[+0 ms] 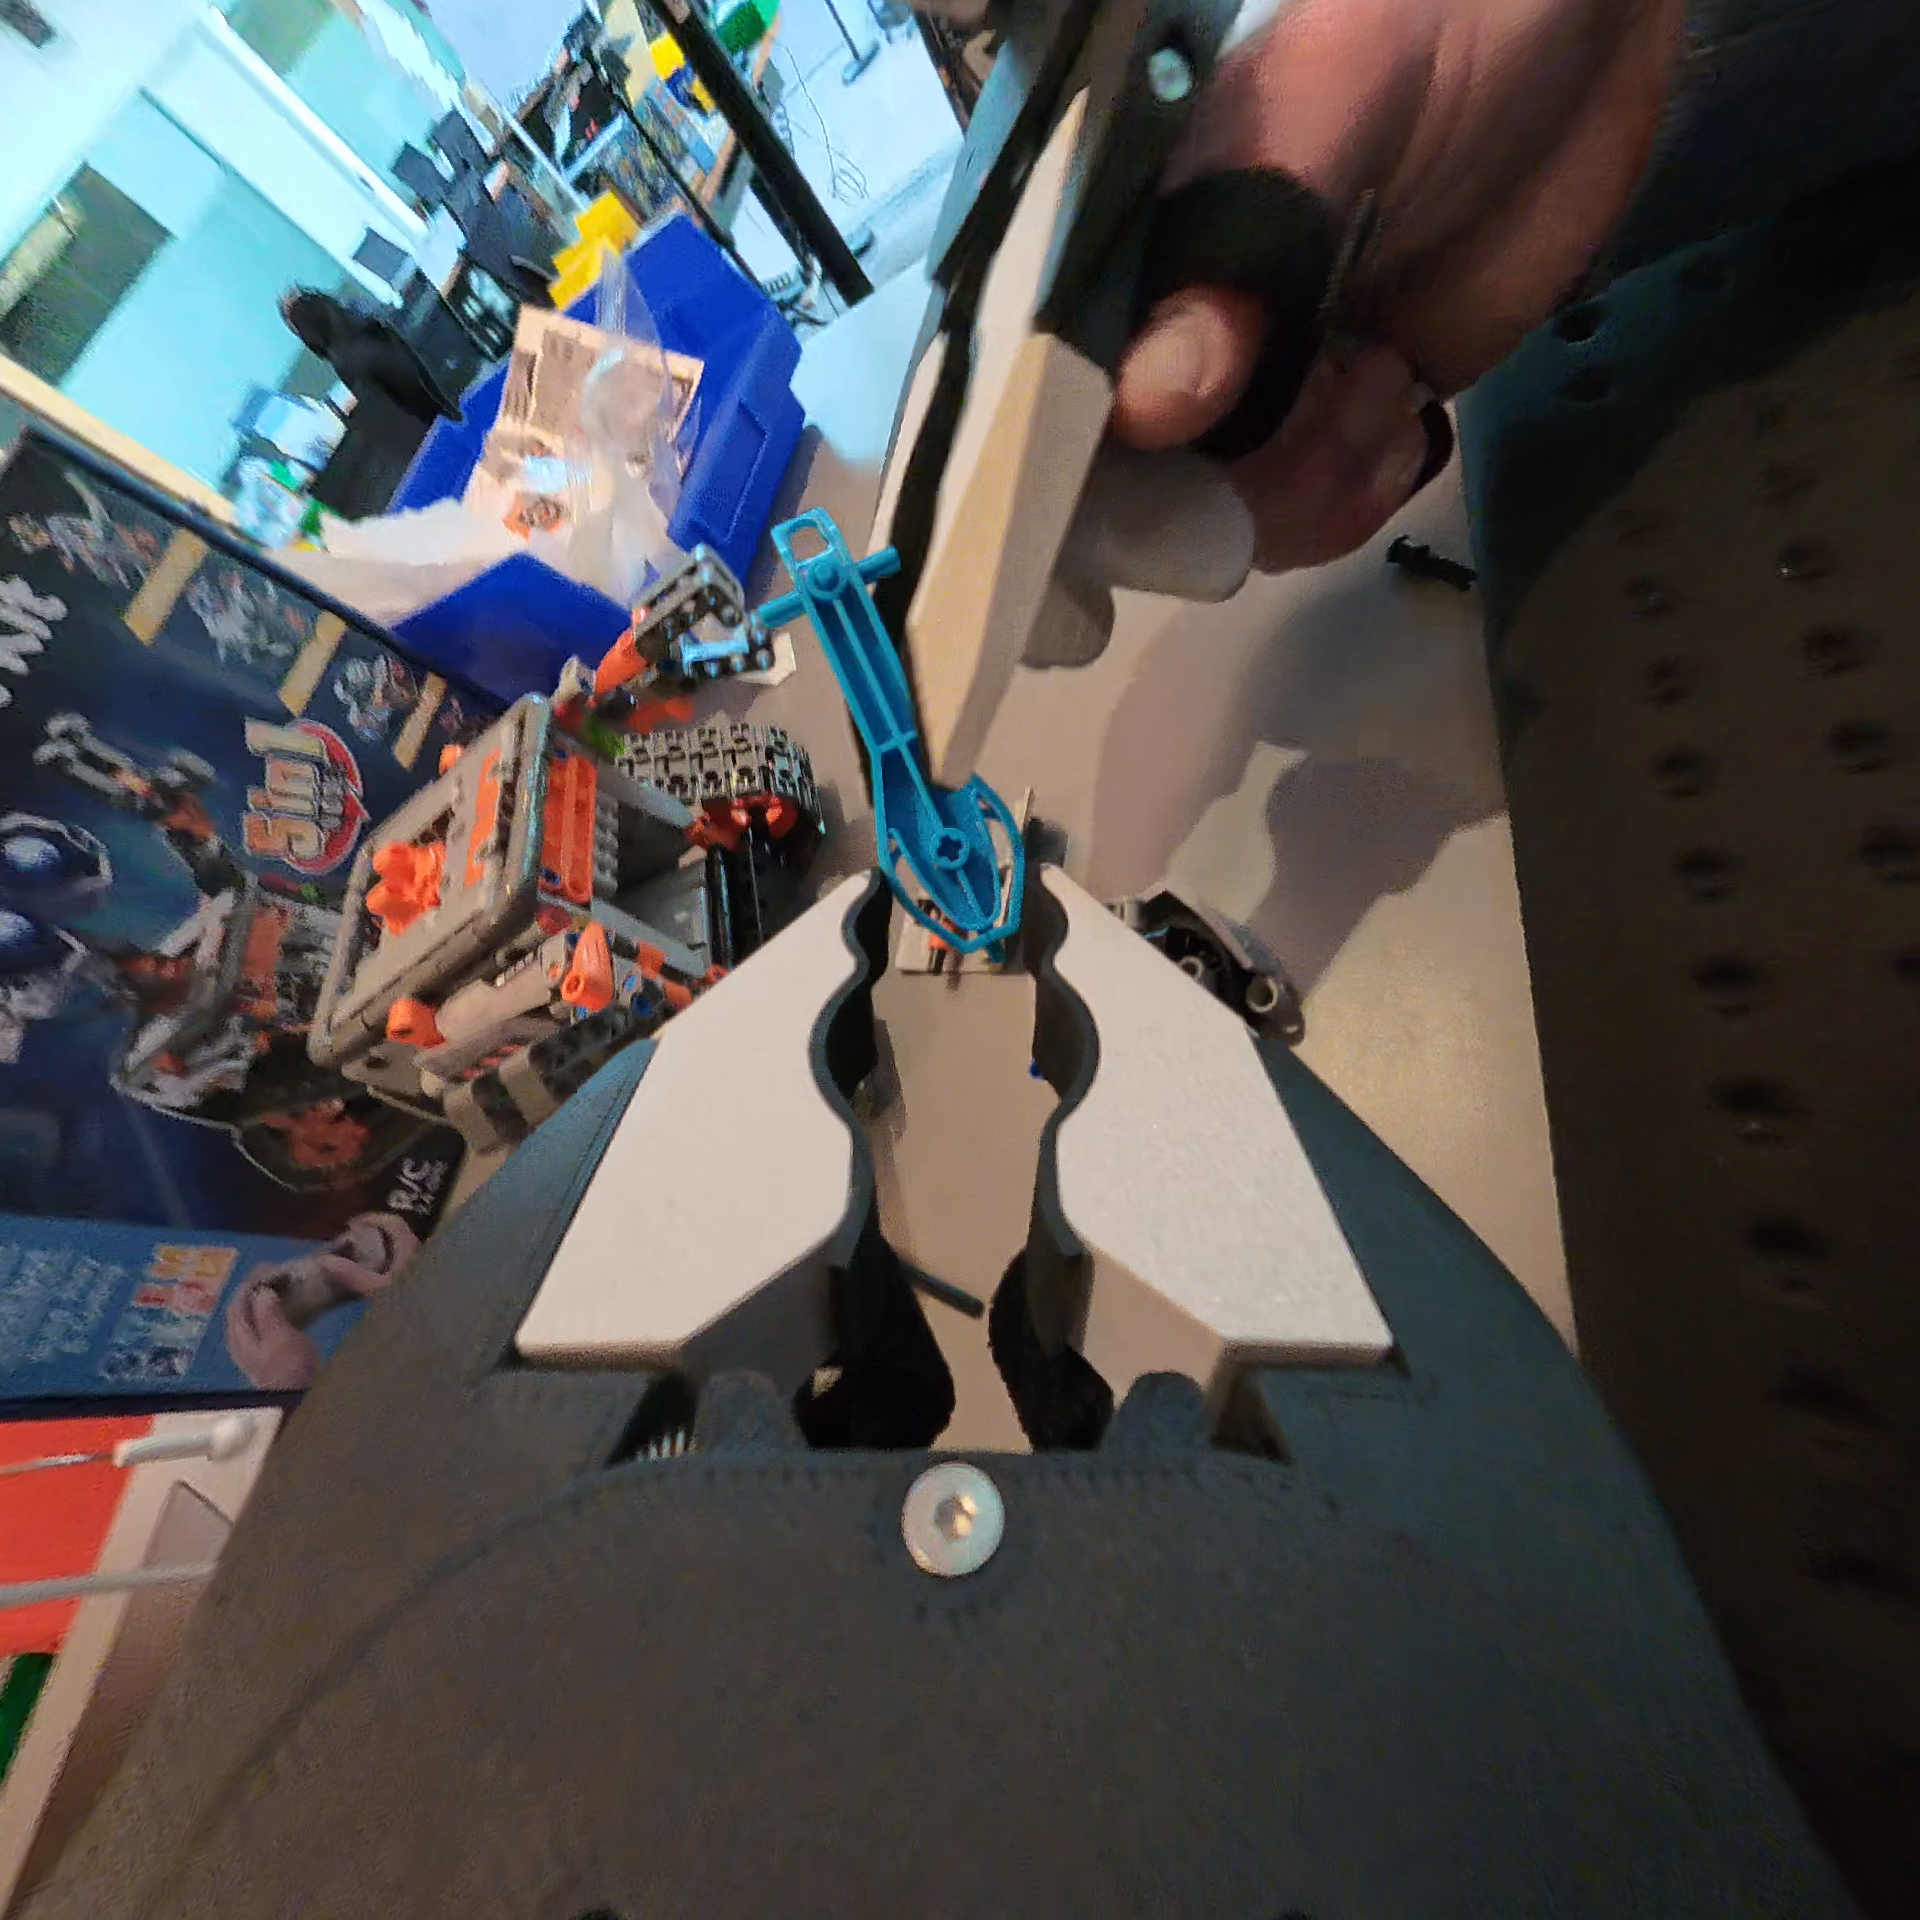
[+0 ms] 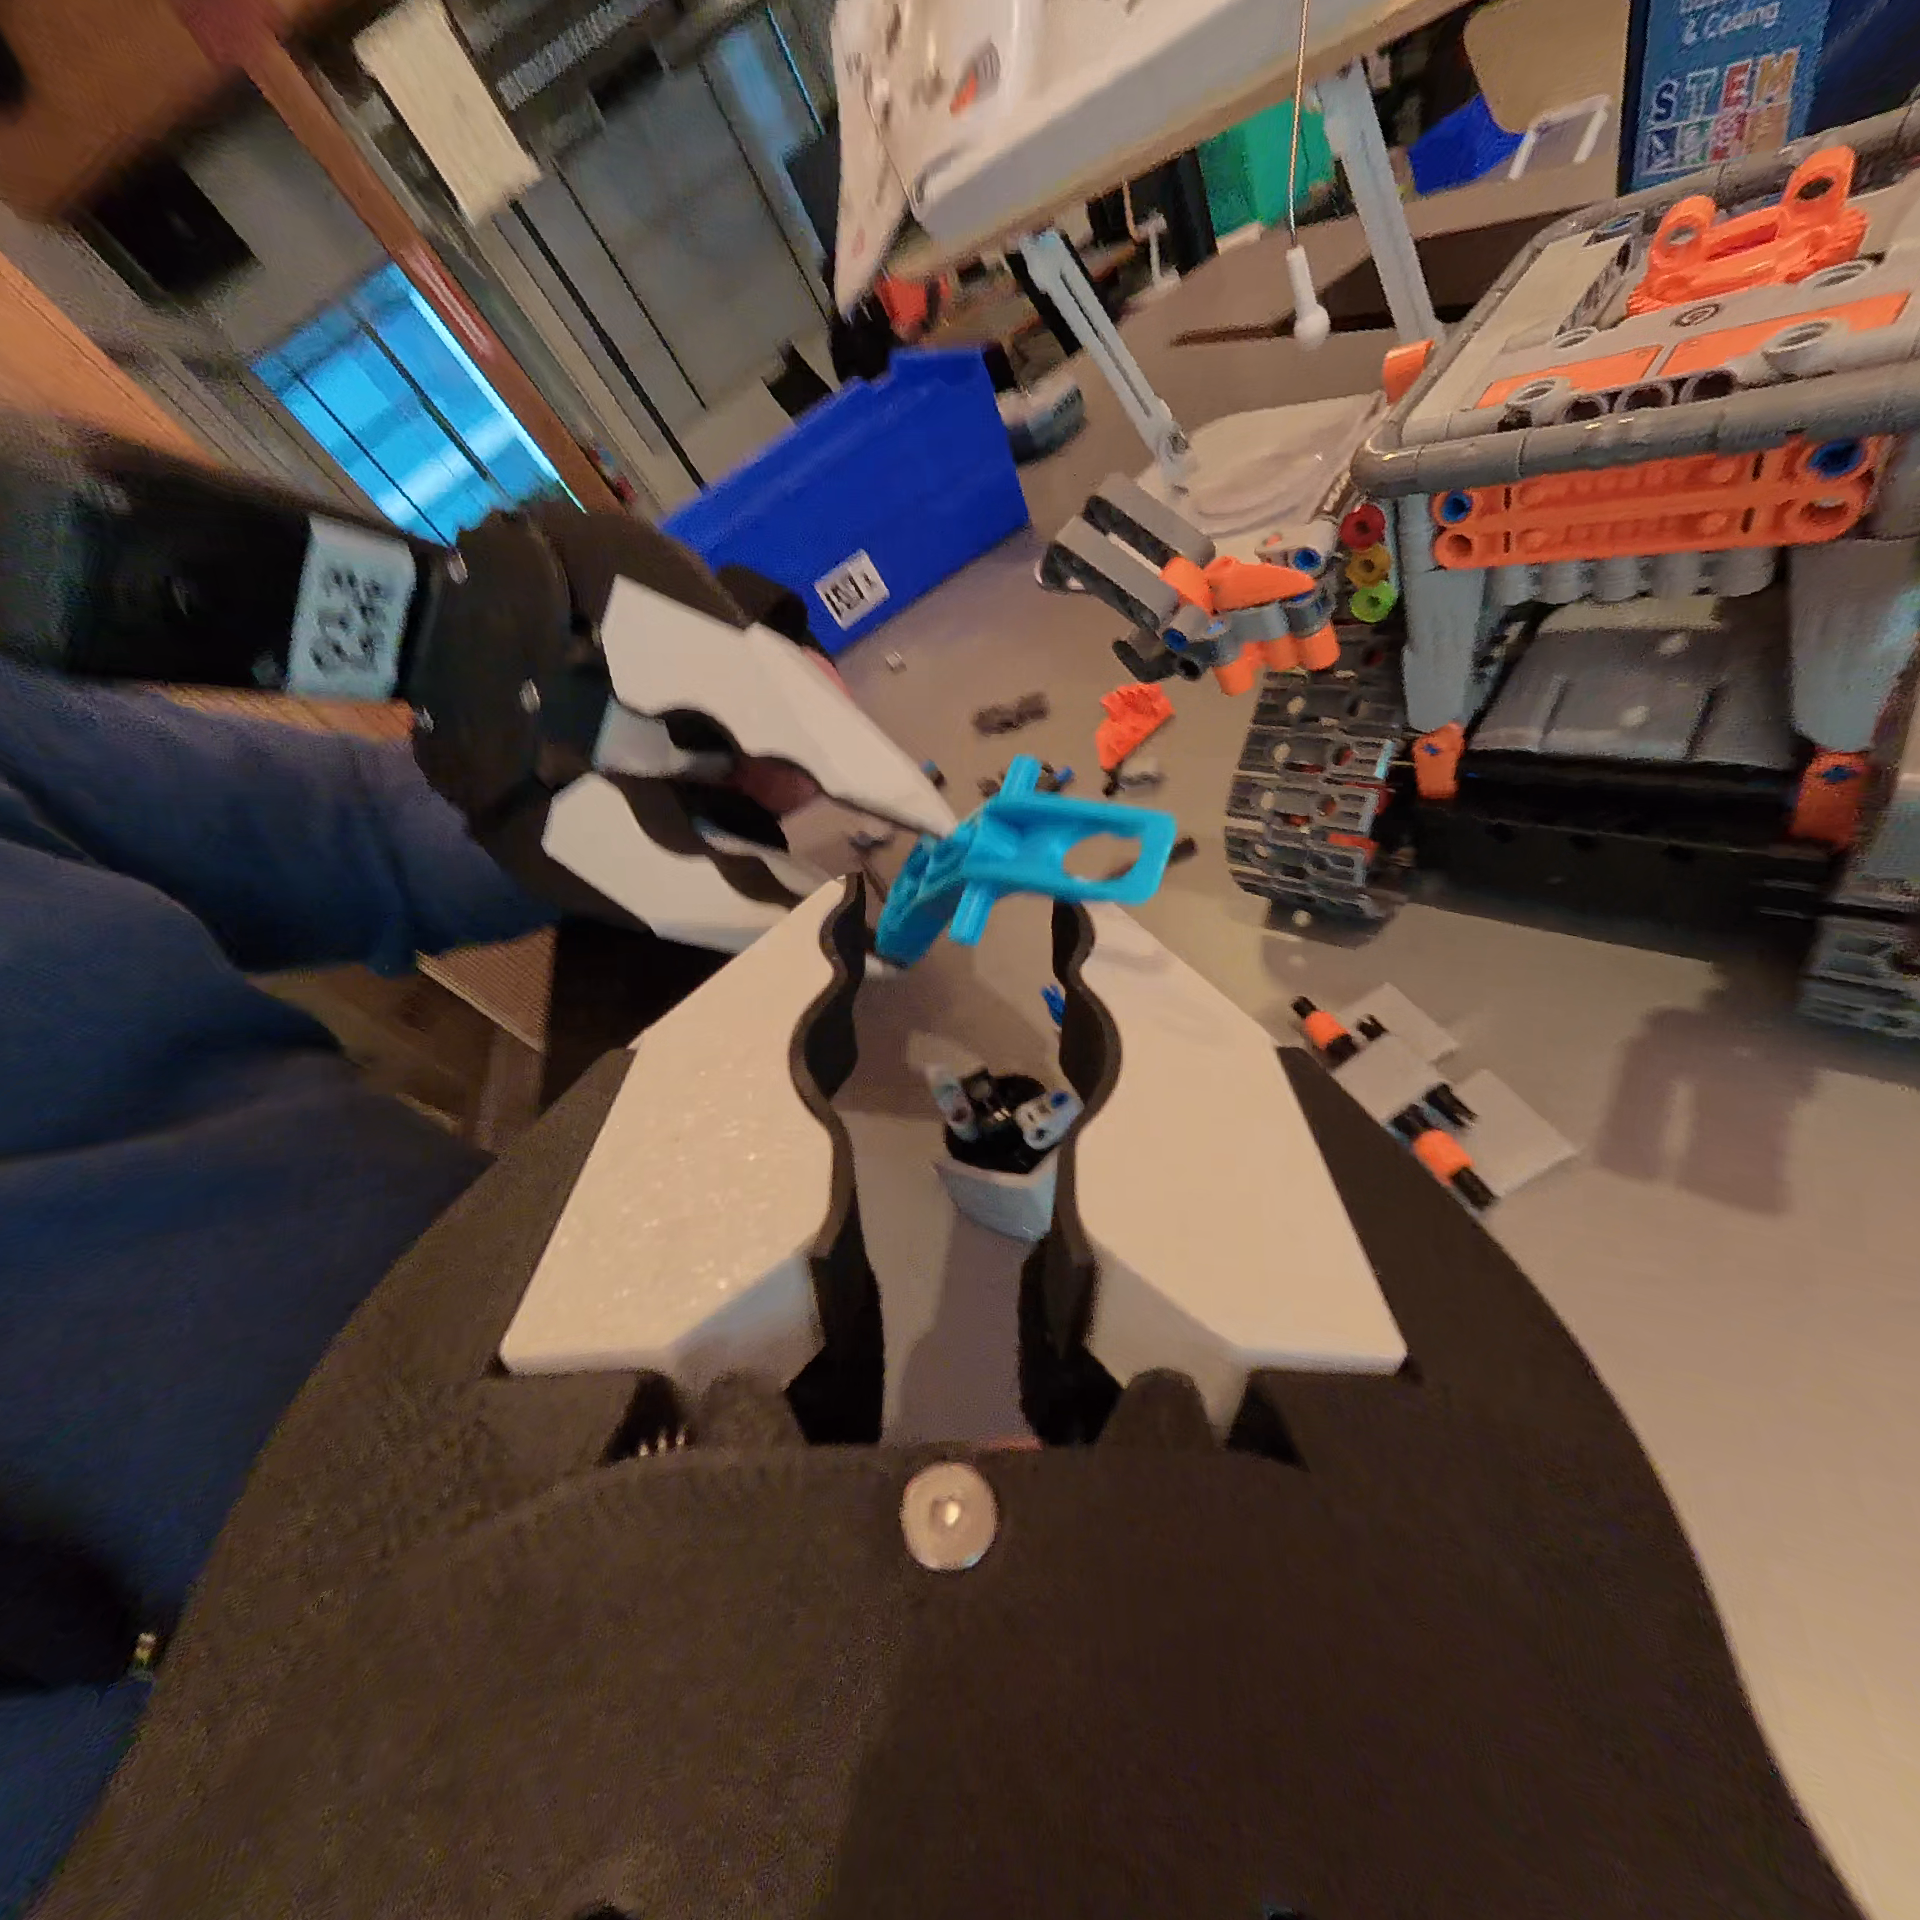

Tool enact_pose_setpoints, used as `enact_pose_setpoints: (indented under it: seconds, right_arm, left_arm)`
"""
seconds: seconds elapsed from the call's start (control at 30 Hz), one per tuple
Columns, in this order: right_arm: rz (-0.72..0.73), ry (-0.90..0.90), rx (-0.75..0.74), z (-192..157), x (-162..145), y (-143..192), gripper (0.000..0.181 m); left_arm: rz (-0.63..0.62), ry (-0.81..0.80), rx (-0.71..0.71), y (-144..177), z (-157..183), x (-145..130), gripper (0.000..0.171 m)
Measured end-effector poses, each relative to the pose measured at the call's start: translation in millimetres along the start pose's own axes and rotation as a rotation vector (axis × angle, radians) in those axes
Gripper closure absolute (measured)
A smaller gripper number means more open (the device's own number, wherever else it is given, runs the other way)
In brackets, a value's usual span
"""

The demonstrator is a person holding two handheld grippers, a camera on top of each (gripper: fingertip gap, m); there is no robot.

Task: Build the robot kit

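A blue plastic lever tool (image 1: 883,675) stands tilted over the grey table (image 1: 1382,1029). In the left wrist view its rounded head sits between the tips of my left gripper (image 1: 956,883), which look closed on it. My right gripper (image 1: 956,764) comes down from above, held by a hand (image 1: 1403,260), and its tip touches the tool's neck. In the right wrist view my right gripper (image 2: 961,904) is open, with the blue tool (image 2: 1039,847) just past its tips. The left gripper (image 2: 894,847) reaches in from the left and holds the tool's head.
A grey and orange tracked model (image 2: 1662,520) stands at the right, with a grey arm with an orange claw (image 2: 1195,603). A small cup of parts (image 2: 1003,1143) sits under my right gripper. Loose pins and grey plates (image 2: 1434,1122), a blue bin (image 2: 862,499) and a printed box (image 1: 156,831) lie around. Left and right tips are no more than a few centimetres apart.
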State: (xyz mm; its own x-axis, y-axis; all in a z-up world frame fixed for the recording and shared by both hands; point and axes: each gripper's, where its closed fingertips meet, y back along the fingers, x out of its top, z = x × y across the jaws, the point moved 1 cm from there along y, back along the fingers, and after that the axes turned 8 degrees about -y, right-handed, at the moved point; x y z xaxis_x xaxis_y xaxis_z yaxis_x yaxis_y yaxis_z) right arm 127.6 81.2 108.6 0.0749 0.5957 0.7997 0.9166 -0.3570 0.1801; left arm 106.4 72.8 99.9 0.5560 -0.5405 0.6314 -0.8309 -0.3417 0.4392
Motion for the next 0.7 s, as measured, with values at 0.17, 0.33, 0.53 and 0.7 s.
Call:
enact_pose_setpoints:
  seconds: [0.17,0.33,0.53,0.7]
  right_arm:
    - [0.025,-0.034,0.061,-8.5,2.1,-2.6,0.172]
    - [-0.012,-0.006,0.029,-3.7,-1.6,-1.0,0.176]
    - [-0.086,0.010,-0.028,12.0,-13.5,8.2,0.176]
    - [-0.198,0.044,-0.060,18.8,-29.9,3.7,0.176]
  left_arm:
    - [-0.002,-0.077,0.036,-1.7,4.0,5.6,0.148]
    - [-0.012,-0.032,-0.044,-2.0,11.7,0.1,0.144]
    - [-0.116,0.206,-0.323,6.9,45.1,-40.3,0.130]
    - [-0.182,0.261,-0.419,-4.2,68.3,-50.8,0.133]
